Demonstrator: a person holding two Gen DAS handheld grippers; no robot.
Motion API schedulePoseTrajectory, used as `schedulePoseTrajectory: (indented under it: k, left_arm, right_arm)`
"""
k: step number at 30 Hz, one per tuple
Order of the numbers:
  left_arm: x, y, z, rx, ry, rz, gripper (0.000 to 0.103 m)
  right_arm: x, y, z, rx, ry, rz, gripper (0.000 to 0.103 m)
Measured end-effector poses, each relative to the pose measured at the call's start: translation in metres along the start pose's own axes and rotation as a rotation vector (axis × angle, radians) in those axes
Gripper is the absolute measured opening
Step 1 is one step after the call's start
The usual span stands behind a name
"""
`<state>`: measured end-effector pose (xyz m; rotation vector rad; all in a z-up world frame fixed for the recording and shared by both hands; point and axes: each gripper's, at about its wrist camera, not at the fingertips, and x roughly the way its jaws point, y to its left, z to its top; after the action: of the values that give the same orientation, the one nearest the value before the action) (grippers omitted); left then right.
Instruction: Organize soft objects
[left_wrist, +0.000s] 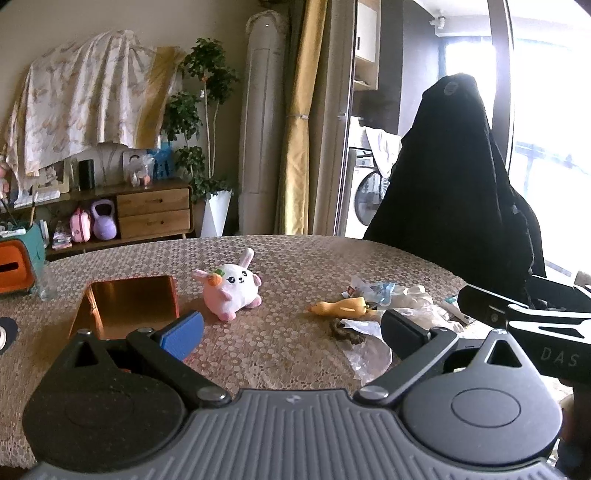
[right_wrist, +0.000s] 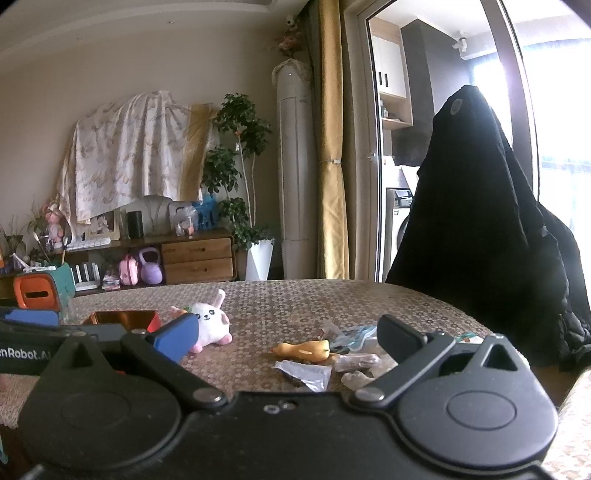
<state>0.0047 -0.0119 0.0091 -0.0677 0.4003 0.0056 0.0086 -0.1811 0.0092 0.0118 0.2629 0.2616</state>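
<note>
Nothing sorted yet, judging by layout. Pink-white plush rabbit (left_wrist: 232, 286) and yellow rubber duck (left_wrist: 341, 307) lie on table, right of empty copper-orange open box (left_wrist: 129, 306). Left gripper (left_wrist: 291, 332) and right gripper (right_wrist: 286, 341) both spread wide, empty.

Beyond the far edge of the table (left_wrist: 295, 354) ahead of me: a wooden sideboard (left_wrist: 147, 212) against the wall, a purple kettlebell (left_wrist: 103, 219) and a pink case (left_wrist: 80, 224) on its lower shelf. A patterned cloth (left_wrist: 85, 99) hangs above it. A potted plant (left_wrist: 207, 122) in a white pot stands beside the sideboard, then a tall white air conditioner (left_wrist: 260, 122) and a yellow curtain (left_wrist: 299, 122). At the table's far right edge, a chair draped in black fabric (left_wrist: 454, 184). An orange-and-teal tissue box (right_wrist: 42, 291) sits at the far left corner.
</note>
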Motion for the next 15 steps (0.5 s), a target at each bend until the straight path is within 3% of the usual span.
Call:
schedulePoseTrajectory:
  k: [7,15]
  left_arm:
    - [0.023,-0.011,0.005,0.048,-0.011,-0.01,0.103]
    - [0.087,-0.023,0.013,0.064,0.092,-0.04,0.103]
  right_arm:
    - [0.014,-0.01,-0.004,-0.018,-0.014,-0.015,0.103]
    - [0.049,-0.04,-0.006,-0.027,0.016,-0.048,0.103]
